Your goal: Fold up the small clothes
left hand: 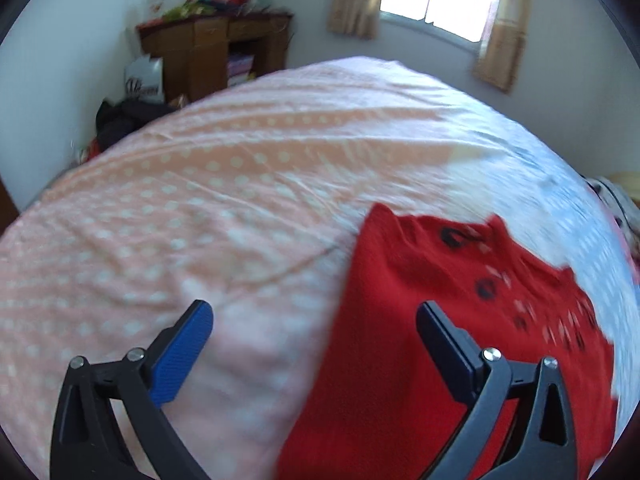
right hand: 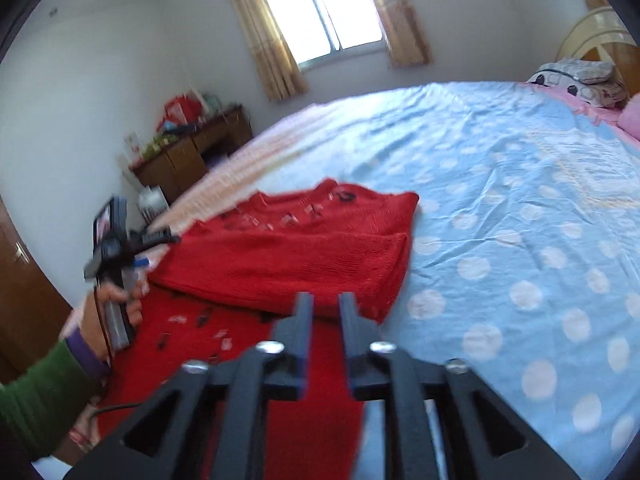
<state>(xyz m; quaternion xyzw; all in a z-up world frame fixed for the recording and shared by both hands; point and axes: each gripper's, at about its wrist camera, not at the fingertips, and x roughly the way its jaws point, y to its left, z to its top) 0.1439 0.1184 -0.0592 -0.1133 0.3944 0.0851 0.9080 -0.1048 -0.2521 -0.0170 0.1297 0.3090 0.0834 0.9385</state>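
Note:
A red knitted sweater (right hand: pixel 288 252) with a black and white pattern lies on the bed, part of it folded over itself. In the left wrist view the sweater (left hand: pixel 440 320) fills the lower right. My left gripper (left hand: pixel 316 328) is open and empty, its right finger over the sweater's left edge, its left finger over the sheet. It also shows in the right wrist view (right hand: pixel 132 248), held in a hand at the sweater's left side. My right gripper (right hand: pixel 326 308) hovers above the sweater's near fold with its fingers nearly closed and a narrow gap between them, nothing gripped.
The bed sheet is pink with white dots (left hand: pixel 200 200) on one side and blue with white dots (right hand: pixel 520 220) on the other. Pillows (right hand: pixel 580 80) lie at the headboard. A wooden desk (left hand: pixel 216 52) with clutter stands by the wall under a window (right hand: pixel 320 8).

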